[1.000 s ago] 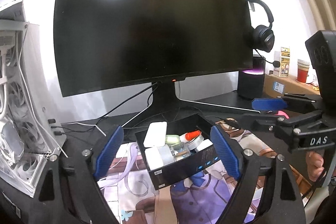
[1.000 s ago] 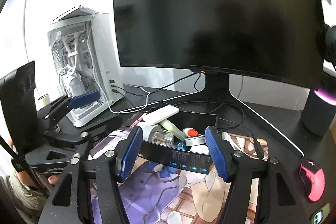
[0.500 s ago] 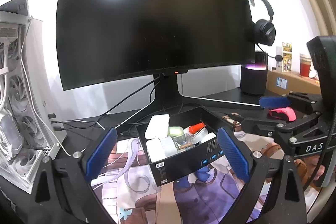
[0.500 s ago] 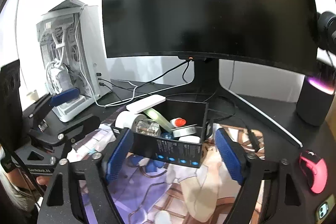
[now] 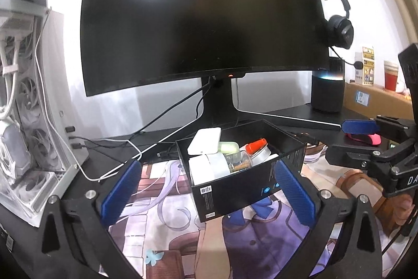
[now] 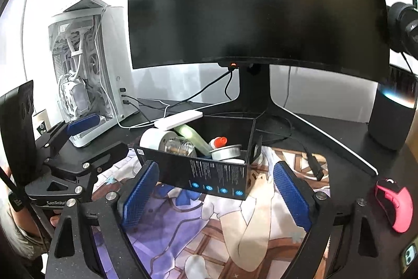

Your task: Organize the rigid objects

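A black open-top box [image 5: 235,187] stands on the printed desk mat [image 5: 183,239]; it also shows in the right wrist view [image 6: 216,174]. It holds a white power bank [image 5: 205,140], a white roll [image 5: 209,169], a clear jar [image 5: 237,161], an orange-capped item [image 5: 256,145], a pale green case [image 6: 193,137] and a tin [image 6: 227,151]. My left gripper [image 5: 206,194] is open and empty, its fingers either side of the box, short of it. My right gripper [image 6: 216,192] is open and empty, just in front of the box.
A large black monitor [image 5: 198,30] on its stand rises behind the box. A white PC case [image 6: 86,75] stands at the left with cables [image 5: 109,148] running out. A black speaker [image 6: 392,117], headphones [image 5: 337,28] and a pink mouse [image 6: 394,203] are at the right.
Both grippers have drawn back and risen from the box, and their jaws have spread wider. The box and its contents have stayed put.
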`<state>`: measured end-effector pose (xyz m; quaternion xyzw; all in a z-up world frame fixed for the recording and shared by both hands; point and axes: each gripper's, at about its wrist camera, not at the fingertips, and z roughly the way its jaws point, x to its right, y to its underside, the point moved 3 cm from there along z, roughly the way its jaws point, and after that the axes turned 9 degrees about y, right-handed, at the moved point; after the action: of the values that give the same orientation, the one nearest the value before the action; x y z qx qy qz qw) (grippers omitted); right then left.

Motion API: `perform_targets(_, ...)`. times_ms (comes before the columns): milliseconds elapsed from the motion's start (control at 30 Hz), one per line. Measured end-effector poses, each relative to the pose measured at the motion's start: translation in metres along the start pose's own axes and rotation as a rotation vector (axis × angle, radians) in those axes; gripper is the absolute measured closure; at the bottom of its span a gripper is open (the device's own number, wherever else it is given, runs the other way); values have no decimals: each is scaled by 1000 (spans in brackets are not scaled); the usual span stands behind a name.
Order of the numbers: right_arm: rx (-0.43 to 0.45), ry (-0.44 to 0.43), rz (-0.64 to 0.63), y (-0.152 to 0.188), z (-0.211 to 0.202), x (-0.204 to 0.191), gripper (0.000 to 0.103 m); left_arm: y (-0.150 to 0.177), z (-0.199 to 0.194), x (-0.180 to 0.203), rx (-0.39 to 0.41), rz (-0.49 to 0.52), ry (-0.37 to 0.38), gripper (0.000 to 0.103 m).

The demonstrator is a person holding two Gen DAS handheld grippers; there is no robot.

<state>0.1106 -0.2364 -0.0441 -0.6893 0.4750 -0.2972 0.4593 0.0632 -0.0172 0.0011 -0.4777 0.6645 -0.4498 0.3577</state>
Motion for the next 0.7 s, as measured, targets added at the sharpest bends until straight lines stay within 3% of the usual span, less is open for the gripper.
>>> perform_targets(167, 4, 5, 2, 6, 3, 1, 12, 5, -1, 4, 13, 17, 0, 0)
perform_targets(700, -12, 0, 25, 18, 13, 3, 12, 7, -7, -7, 40, -66, 14, 0)
